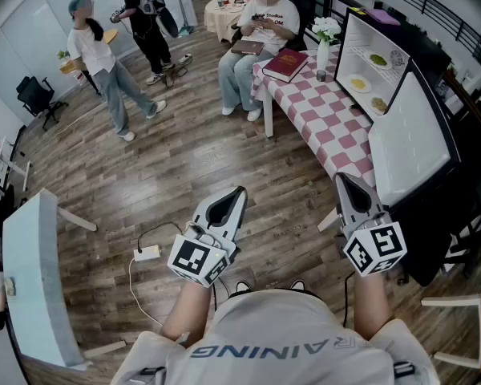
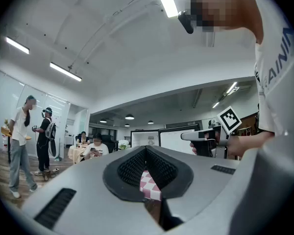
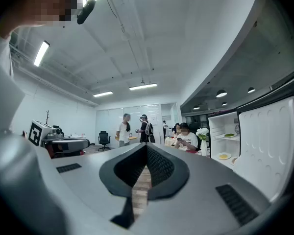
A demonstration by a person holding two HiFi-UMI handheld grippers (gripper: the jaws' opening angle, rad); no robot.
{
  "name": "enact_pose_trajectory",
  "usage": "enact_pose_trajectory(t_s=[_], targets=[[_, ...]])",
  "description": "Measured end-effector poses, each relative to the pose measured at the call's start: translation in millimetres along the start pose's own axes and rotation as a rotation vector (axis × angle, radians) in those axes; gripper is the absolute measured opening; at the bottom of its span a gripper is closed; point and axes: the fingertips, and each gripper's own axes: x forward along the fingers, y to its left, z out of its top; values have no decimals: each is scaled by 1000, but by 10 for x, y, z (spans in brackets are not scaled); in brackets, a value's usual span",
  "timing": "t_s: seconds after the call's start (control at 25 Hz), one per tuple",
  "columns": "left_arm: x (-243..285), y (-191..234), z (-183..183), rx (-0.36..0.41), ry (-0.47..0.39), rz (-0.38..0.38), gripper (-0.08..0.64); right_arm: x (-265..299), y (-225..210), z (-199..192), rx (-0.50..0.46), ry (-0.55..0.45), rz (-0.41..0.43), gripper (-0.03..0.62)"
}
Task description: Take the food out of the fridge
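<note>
- The left gripper (image 1: 237,192) sits at lower centre of the head view, held level; its 2 jaws meet tip to tip with nothing clamped; in the left gripper view only checked cloth shows through the gap behind the tips.
- The right gripper (image 1: 342,180) is right of centre, also level; its jaws are likewise pressed together and empty.
- The fridge (image 1: 359,32) stands at upper right; its door (image 1: 409,139) is swung wide open.
- The food lies on 3 plates on the white shelves inside: a green portion (image 1: 377,59) uppermost; a yellow portion (image 1: 359,84) below it; a third plate (image 1: 378,103) lowest, beside the door's edge; both grippers are well apart from all 3.
- A table (image 1: 321,115) with a red-and-white checked cloth runs just left of the fridge; on its far end are a red book (image 1: 285,64) and a vase of white flowers (image 1: 325,34); a seated person (image 1: 260,30) is at that end.
- 2 standing people are at upper left; a white power adapter (image 1: 147,253) lies on the wooden floor left of the left gripper.
</note>
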Motion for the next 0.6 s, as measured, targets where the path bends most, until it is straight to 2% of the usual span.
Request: enact_pose_trajectory(t_s=[0.24, 0.4, 0.6], targets=[[4, -4, 2, 5, 4, -1, 9, -5, -6, 13, -7, -3, -7, 20], [-27, 8, 1, -2, 1, 3, 9, 0, 2, 27, 25, -13, -15, 19], [-21, -2, 19, 1, 3, -9, 9, 12, 49, 37, 19, -28, 4, 20]])
